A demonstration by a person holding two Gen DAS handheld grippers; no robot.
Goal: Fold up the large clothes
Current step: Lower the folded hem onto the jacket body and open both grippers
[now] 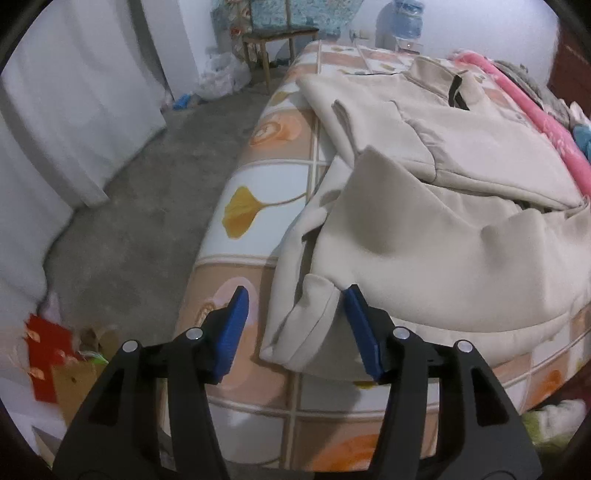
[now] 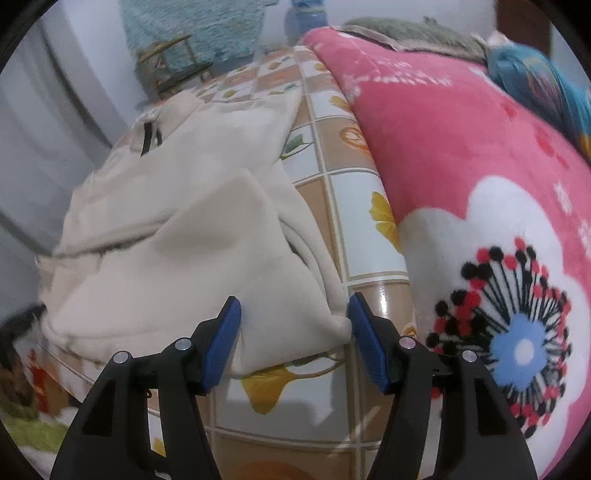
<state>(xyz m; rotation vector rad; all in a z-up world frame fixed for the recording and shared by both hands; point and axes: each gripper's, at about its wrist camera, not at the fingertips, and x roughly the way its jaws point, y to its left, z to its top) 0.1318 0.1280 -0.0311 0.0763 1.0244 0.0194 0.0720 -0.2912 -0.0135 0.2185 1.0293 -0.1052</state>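
Note:
A large cream garment (image 1: 424, 240) lies partly folded on a bed with a tiled leaf-print sheet (image 1: 258, 177). My left gripper (image 1: 295, 295) is open above the garment's near left corner; the folded cuff-like edge lies between the blue pads (image 1: 236, 332) without being pinched. In the right wrist view the same garment (image 2: 184, 240) spreads to the left over the sheet (image 2: 354, 229). My right gripper (image 2: 294, 301) is open too, with the garment's near right corner lying between its fingers on the sheet.
A thick pink flowered blanket (image 2: 461, 166) fills the bed's right side, seen also as the pink blanket (image 1: 546, 122). The bed edge drops to a grey floor (image 1: 129, 221). A wooden chair (image 1: 277, 40), a water bottle (image 1: 404, 18) and red cardboard (image 1: 48, 350) stand around.

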